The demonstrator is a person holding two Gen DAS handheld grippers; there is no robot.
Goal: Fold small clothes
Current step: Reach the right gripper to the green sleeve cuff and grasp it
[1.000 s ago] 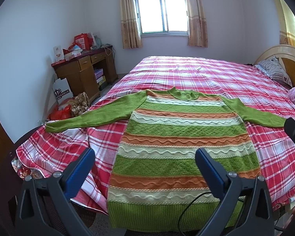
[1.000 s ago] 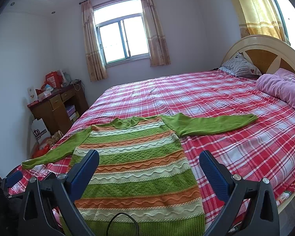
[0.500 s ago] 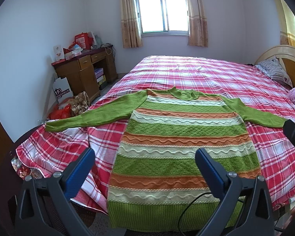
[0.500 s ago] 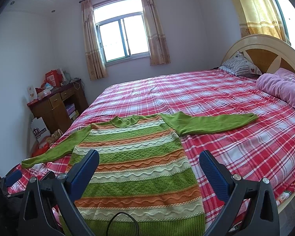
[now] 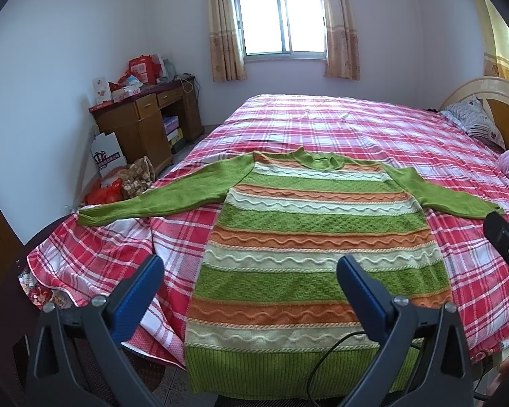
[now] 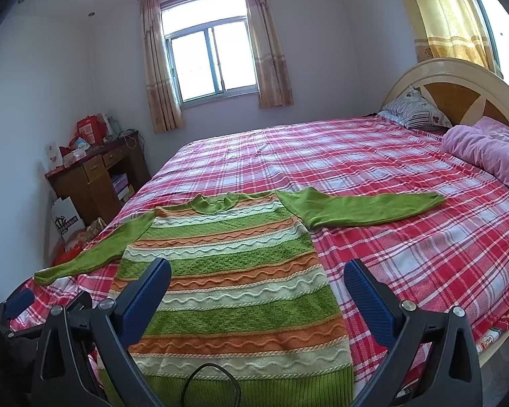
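Left gripper [image 5: 249,283]: spread wide, blue-padded fingers [image 5: 137,293] apart, holding nothing; hovering above the near hem of the sweater, not touching it.
Right gripper [image 6: 256,286]: spread wide too, blue fingers [image 6: 368,300] apart, holding nothing; raised over the lower half of the sweater, near its right edge.
Other gripper in each view: tip of the right one at the right edge of the left view; a blue tip of the left one at the lower left of the right view.
Cable [image 6: 208,378]: thin, black, looping up between the fingers at the bottom of the right view.
Sweater [image 5: 315,237]: long-sleeved, striped green, orange and cream; lying flat on the near part of the bed, collar pointing toward the window, hem hanging over the near edge.
Sleeves: both plain green, stretched straight out to the sides; left sleeve [image 5: 159,200] reaching the bed's left corner, right sleeve [image 6: 363,208] lying toward the pillows.
Bed [image 5: 339,125]: covered by a red, pink and white checked sheet; wooden headboard [image 6: 458,84] at the right.
Bedding: patterned pillow [image 6: 414,113] and pink blanket [image 6: 485,149] by the headboard, well apart from the sweater.
Room: curtained window [image 5: 280,22] on the far wall; brown desk [image 5: 146,118] at the left, cluttered with boxes, bags on the floor beside it.
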